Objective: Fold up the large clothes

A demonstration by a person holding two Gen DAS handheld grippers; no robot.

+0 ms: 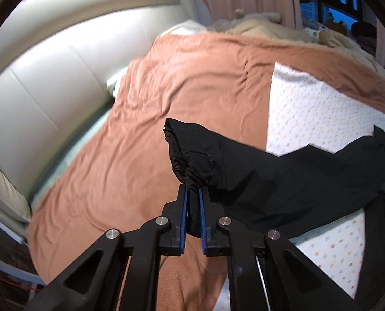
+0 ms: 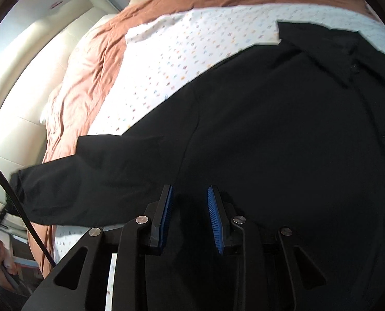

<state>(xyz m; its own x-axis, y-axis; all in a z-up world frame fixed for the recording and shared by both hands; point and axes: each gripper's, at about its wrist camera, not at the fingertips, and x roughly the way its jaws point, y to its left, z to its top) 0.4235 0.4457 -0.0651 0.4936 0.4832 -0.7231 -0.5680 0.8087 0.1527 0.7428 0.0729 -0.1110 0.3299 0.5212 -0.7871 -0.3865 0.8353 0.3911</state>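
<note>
A large black jacket (image 2: 283,134) lies spread on a white patterned sheet (image 2: 171,59) on the bed, collar at the upper right. My left gripper (image 1: 193,189) is shut on the elastic cuff (image 1: 189,153) of the jacket's sleeve (image 1: 283,178) and holds it lifted above the bed. The sleeve stretches to the right toward the jacket body. My right gripper (image 2: 189,194) is open and empty, its blue pads hovering just above the jacket's lower body. The same sleeve (image 2: 75,178) shows at the left of the right wrist view.
An orange-brown blanket (image 1: 166,90) covers most of the bed. A cream padded headboard (image 1: 50,77) runs along the left. Beige bedding and plush toys (image 1: 257,23) sit at the far end by pink curtains and a window. A black cable (image 2: 19,202) hangs at the left.
</note>
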